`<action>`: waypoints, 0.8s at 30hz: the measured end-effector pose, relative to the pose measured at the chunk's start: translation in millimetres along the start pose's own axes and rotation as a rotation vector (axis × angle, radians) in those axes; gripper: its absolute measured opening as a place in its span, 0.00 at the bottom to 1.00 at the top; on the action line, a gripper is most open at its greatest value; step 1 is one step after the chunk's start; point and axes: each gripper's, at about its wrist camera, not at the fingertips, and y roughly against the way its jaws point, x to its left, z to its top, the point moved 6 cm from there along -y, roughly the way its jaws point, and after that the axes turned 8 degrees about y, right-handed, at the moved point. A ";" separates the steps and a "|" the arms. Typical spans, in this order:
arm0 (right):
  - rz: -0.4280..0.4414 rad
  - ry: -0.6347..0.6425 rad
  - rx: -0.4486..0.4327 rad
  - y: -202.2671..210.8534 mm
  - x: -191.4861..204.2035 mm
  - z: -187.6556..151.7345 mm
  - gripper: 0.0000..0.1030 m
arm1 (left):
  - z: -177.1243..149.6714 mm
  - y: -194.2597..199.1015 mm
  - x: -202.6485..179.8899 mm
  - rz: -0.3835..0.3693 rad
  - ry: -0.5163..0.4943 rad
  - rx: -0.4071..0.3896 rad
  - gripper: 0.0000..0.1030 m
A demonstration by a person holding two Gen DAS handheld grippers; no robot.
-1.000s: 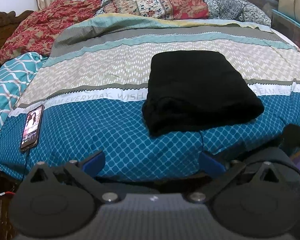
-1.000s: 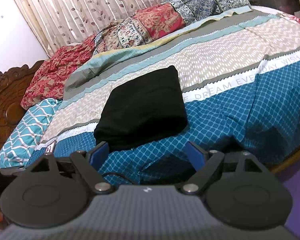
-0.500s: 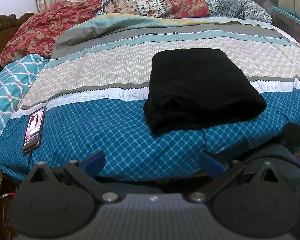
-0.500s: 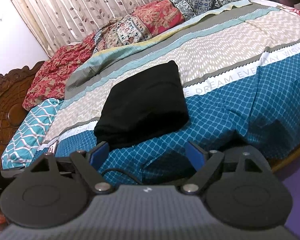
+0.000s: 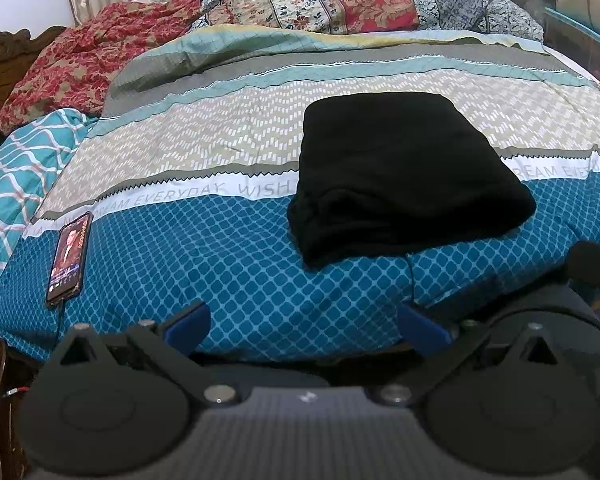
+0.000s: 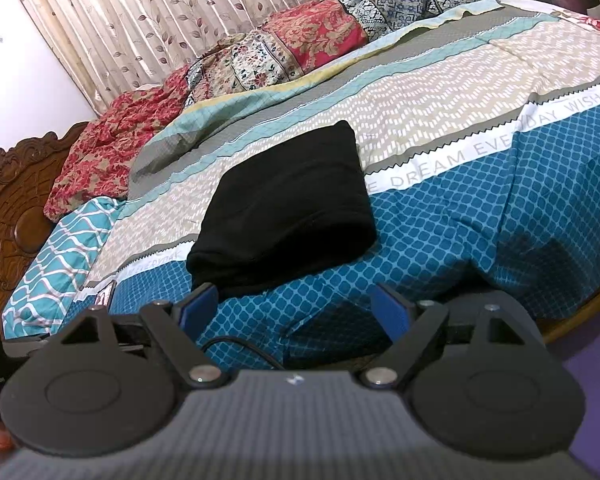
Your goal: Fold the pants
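Black pants (image 5: 404, 172) folded on bedspread (image 5: 220, 256) | beyond both jaws, untouched | both jaws wide apart, empty

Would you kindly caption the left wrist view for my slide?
Black pants lie folded on the patterned bedspread, phone to their left, left gripper open, clear of both.

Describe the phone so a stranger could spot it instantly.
Start at the bed's quilt, then drop to its blue diamond-patterned band. The phone lies at that band's left end, far left of the folded black pants. It alone is small, flat, screen lit.
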 end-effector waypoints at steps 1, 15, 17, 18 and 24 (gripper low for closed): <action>0.000 0.000 0.000 0.0 0.0 0.0 0.83 | 0.0 0.1 -0.3 0.001 -0.002 -0.001 1.00; -0.006 -0.004 -0.001 -1.1 -4.1 1.5 0.83 | 2.2 -0.2 -2.7 0.021 -0.026 -0.009 1.00; -0.006 -0.003 -0.003 -1.2 -4.2 2.1 0.83 | 2.5 -0.6 -2.4 0.022 -0.024 -0.007 1.00; -0.006 -0.002 -0.004 -1.2 -4.1 2.5 0.83 | 2.7 -0.6 -2.3 0.022 -0.024 -0.007 1.00; -0.007 -0.002 -0.004 -0.7 -5.2 3.8 0.83 | 3.5 -1.0 -1.1 0.032 -0.025 -0.007 1.00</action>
